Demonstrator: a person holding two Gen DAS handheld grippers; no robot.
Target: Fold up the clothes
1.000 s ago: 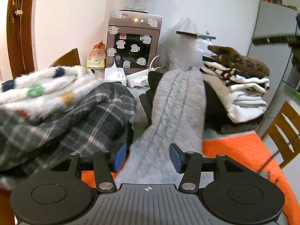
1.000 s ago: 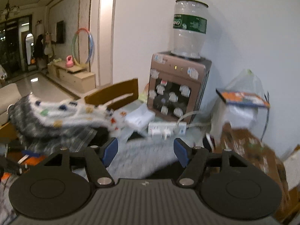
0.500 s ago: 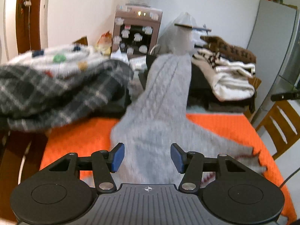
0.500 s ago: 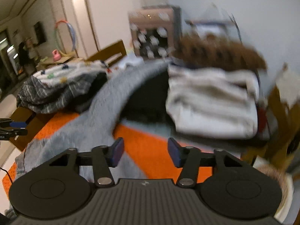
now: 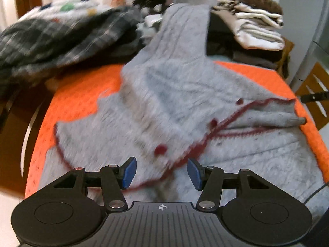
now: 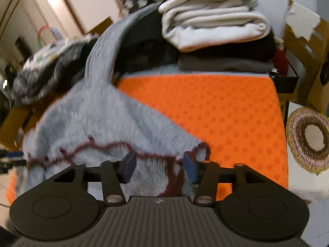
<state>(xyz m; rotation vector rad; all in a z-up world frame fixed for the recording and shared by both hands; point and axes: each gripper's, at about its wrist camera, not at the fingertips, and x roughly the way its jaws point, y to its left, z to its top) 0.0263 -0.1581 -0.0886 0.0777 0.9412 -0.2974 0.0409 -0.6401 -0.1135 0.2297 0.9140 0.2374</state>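
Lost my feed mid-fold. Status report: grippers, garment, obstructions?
Left gripper open. Right gripper open, jaws just widened. Grey knit cardigan with dark red trim spread on orange mat, sleeve draped over folded clothes pile behind.

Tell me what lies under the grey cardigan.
The grey cardigan lies on the orange mat. Its far sleeve runs up over dark clothes. Whatever is beneath its middle is covered.

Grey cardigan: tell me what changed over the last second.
Both tongs, left and right, dipped from facing the wall toward the grey cardigan, now spread on the orange mat. The right jaws have just been opening over its edge; nothing is gripped. The folded stack stayed put.
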